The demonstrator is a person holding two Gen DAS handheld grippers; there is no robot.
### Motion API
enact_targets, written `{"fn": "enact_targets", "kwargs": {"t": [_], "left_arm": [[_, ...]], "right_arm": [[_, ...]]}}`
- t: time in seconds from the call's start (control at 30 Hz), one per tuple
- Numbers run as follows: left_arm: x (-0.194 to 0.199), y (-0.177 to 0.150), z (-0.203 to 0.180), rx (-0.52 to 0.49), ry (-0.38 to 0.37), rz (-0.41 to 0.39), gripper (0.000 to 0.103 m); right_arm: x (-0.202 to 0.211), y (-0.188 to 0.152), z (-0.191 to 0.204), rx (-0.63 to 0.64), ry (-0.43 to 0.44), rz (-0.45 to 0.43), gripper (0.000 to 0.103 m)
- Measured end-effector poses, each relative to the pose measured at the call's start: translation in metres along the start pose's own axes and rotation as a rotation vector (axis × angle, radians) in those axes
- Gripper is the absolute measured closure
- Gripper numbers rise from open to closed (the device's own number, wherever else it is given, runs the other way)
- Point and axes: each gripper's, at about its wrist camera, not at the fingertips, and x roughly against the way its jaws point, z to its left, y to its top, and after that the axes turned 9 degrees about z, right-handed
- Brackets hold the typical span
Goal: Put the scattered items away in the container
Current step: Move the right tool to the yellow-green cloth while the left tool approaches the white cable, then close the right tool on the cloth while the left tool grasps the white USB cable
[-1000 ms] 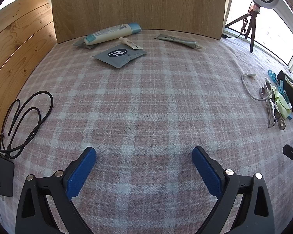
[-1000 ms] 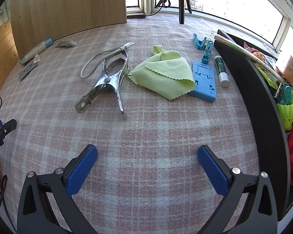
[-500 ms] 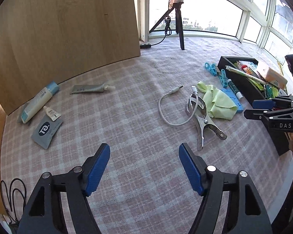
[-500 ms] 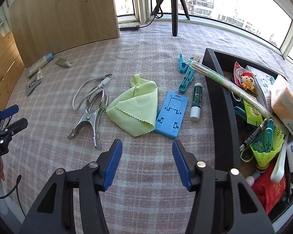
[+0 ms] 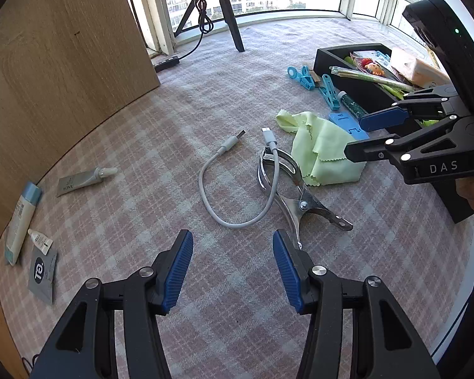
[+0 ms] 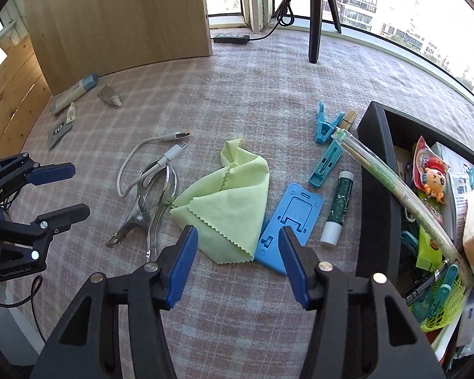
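Your left gripper (image 5: 233,249) has just been closing, nothing between its jaws; right gripper (image 6: 238,246) part-open, empty, above the green cloth (image 6: 224,202).

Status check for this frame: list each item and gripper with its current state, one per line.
left gripper: open, empty, jaws just been closing
right gripper: open, empty
black container: open-topped, crowded
green cloth: crumpled, loose
metal clamp: lying flat
white cable: unplugged, draped through clamp
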Motion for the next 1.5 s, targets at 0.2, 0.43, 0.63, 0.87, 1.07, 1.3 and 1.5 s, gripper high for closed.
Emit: {"fn": "enact_targets", "kwargs": {"t": [0.2, 0.43, 0.63, 0.87, 1.07, 1.3, 1.5], "left_arm": [[-0.017, 0.010, -0.002, -0.058, -0.012, 0.038, 0.054], [-0.031, 0.019, -0.001, -0.105, -0.022, 0.040, 0.056], [-0.040, 0.029, 0.004, -0.083, -0.029, 0.050, 0.087], [-0.038, 0.033, 0.019, 0.012, -0.078, 0.033, 0.096], [-0.031, 0.038, 0.035, 0.143, -0.112, 0.021, 0.100], [-0.012, 0.028, 0.049, 0.247, -0.169, -0.021, 0.100], [0.002, 0.024, 0.056, 0.311, -0.190, -0.042, 0.100]], "right_arm": [[-0.019, 0.015, 0.002, 0.023, -0.001, 0.034, 0.050], [-0.031, 0.024, -0.001, 0.031, 0.017, 0.060, 0.050], [-0.035, 0.032, 0.002, 0.040, 0.041, 0.063, 0.050], [-0.042, 0.040, 0.016, 0.071, 0.042, 0.075, 0.053], [-0.044, 0.048, 0.017, 0.053, 0.044, 0.080, 0.094], [-0.038, 0.045, 0.017, -0.011, 0.086, 0.049, 0.097], [-0.013, 0.041, 0.001, -0.103, 0.171, -0.018, 0.098]]}}
